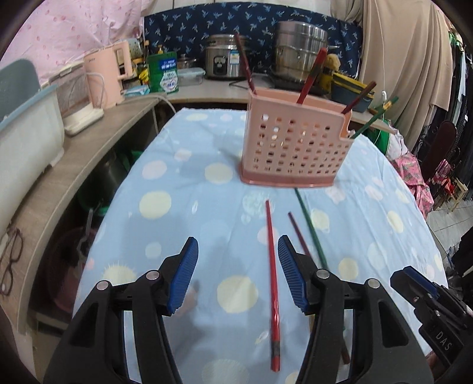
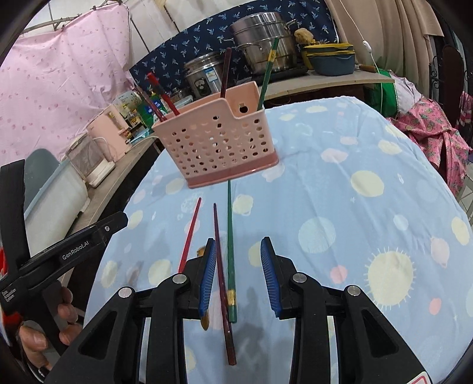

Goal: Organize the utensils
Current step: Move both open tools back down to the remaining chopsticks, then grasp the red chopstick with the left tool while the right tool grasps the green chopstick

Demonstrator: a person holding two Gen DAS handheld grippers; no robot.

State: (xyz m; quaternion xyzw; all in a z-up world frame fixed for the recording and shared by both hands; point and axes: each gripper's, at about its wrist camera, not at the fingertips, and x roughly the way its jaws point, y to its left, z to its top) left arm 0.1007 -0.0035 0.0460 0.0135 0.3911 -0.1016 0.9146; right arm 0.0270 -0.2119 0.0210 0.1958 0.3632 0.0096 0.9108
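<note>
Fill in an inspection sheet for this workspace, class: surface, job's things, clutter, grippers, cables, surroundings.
Surface: blue spotted cloth.
Job's things: pink holder upright with four chopsticks in it; red chopstick, dark purple chopstick and green chopstick lie loose before it.
Clutter: nothing seen on the cloth.
Grippers: left gripper open over the red one; right gripper open over purple and green.
Cables: white cord by the curtain.
Surroundings: shelf with steel pots, pink kettle.

The lower ends of the chopsticks standing in the pink holder (image 1: 291, 144) are hidden by its perforated wall. At 5 o'clock of the left wrist view, the purple chopstick (image 1: 299, 234) is partly covered by the left gripper (image 1: 238, 277). The person's hand (image 2: 48, 328) is cut off at 8 o'clock of the right wrist view.
</note>
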